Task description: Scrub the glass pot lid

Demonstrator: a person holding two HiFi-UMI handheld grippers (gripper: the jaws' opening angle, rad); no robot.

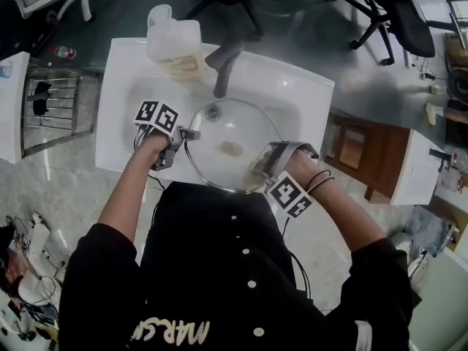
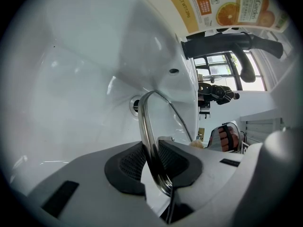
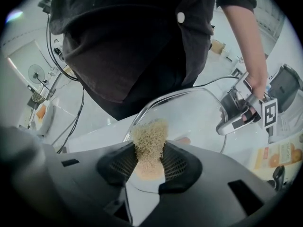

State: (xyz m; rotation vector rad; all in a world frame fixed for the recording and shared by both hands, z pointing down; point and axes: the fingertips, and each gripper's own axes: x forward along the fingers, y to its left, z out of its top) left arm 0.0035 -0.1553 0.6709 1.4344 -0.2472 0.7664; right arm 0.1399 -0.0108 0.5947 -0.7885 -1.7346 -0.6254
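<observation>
Holds the glass pot lid (image 1: 227, 141) across the basin of the white sink (image 1: 307, 93), seemingly a little tilted, just below the dark faucet (image 1: 223, 68), most likely to keep suds and drips inside and water within reach. Pinches the metal rim (image 2: 147, 126) at the lid's left edge with the left gripper (image 1: 179, 136), jaws clamped on the band with a pad on each side, apparently to brace the glass against the push of scrubbing. Grips a tuft of pale, fibrous scrubber (image 3: 149, 141) in the right gripper (image 1: 269, 161), jaws closed on it, loose end poking out past the pads as the working tip. Points that gripper steeply down at the near right part of the lid, scrubber on the glass or just above it; cannot tell contact for certain. Shows a tan spot (image 1: 232, 149) near the middle of the glass, perhaps the knob, too unclear to name. Keeps a jug (image 1: 174, 39) with an orange label on the back corner of the sink, well apart from both grippers, presumably parked there for more soap. Looks like scrubbing under way rather than done. Calls for a firm hold at the rim and moderate pressure from the scrubber: smooth metal, wet glass, easy to slip from the pads or to knock against basin or faucet.
</observation>
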